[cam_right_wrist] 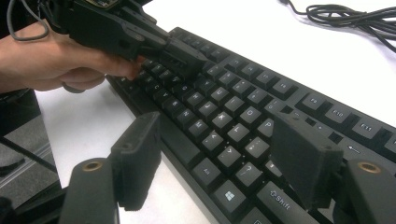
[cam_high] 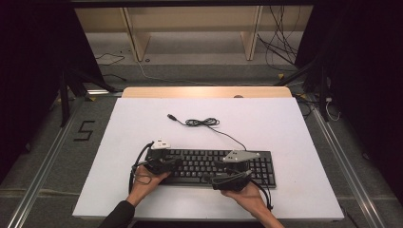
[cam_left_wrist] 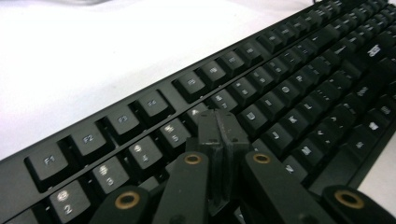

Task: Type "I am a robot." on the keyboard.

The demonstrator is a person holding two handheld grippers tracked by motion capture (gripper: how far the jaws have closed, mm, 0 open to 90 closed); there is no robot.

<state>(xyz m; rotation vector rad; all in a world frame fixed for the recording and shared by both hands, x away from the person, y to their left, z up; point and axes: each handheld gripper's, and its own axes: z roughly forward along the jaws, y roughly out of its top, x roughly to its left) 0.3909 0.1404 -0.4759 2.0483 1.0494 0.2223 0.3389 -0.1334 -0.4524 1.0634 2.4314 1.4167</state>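
Note:
A black keyboard [cam_high: 199, 164] lies at the near middle of the white table top [cam_high: 266, 123]. My left gripper [cam_high: 177, 162] is over the keyboard's left end. In the left gripper view its jaws are pressed together with nothing between them, and the left gripper [cam_left_wrist: 219, 128] tips sit low over the keyboard [cam_left_wrist: 289, 70] near the number row. My right gripper [cam_high: 221, 171] is over the keyboard's near right part. The right gripper [cam_right_wrist: 219, 158] is open, its two pads spread wide above the bottom key rows of the keyboard [cam_right_wrist: 224, 107]. The shut left gripper [cam_right_wrist: 184, 58] and the hand on it show farther off.
The keyboard's black cable [cam_high: 204, 122] runs up the table in a loose coil to a USB plug [cam_high: 171, 116]. The coil [cam_right_wrist: 345, 14] is beyond the keyboard's far edge. A wooden strip [cam_high: 204, 91] borders the table's far side. Dark floor and metal rails flank it.

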